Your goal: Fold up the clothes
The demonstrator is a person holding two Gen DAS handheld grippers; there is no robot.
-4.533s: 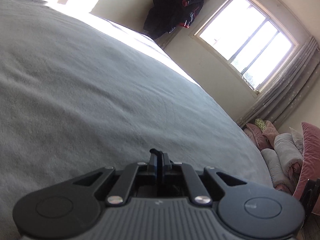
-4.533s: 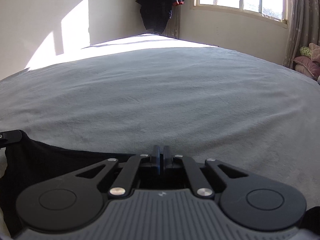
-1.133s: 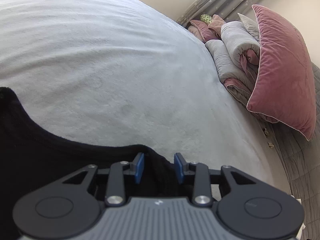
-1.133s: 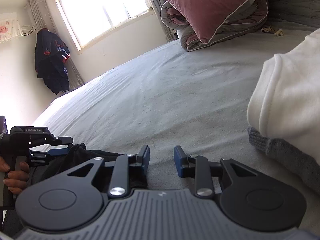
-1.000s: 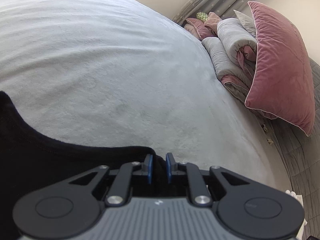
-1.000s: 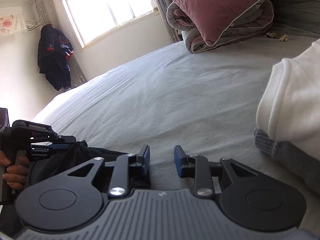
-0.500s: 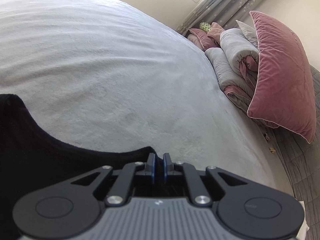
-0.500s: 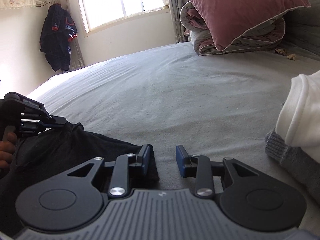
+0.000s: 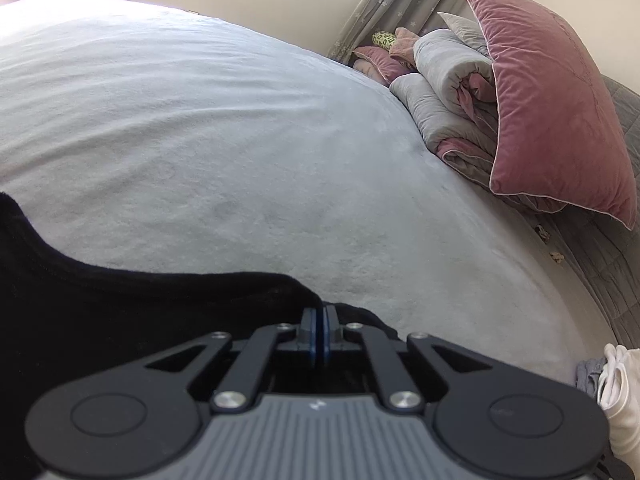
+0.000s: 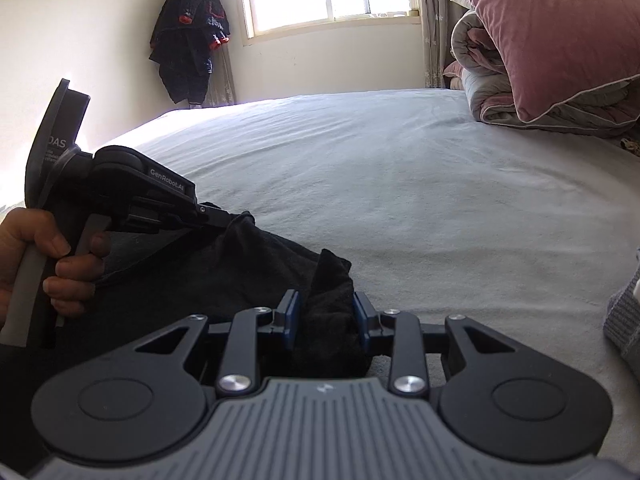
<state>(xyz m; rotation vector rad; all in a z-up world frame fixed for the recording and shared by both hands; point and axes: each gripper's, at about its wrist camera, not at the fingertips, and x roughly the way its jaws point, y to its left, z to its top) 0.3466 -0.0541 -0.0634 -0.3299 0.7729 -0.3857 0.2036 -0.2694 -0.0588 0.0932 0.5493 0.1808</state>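
A black garment (image 10: pixel 224 264) lies on a pale grey bedspread (image 9: pixel 200 128) near a dusty-pink velvet pillow (image 9: pixel 552 112).

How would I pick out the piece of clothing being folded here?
Start at the wide grey bed. Near its front edge lies a black garment, pinched at one corner by the left tool, with a bunched fold between the fingers of the open right tool. It is the only black cloth on the bed; the clothes at the right edge are white and grey.
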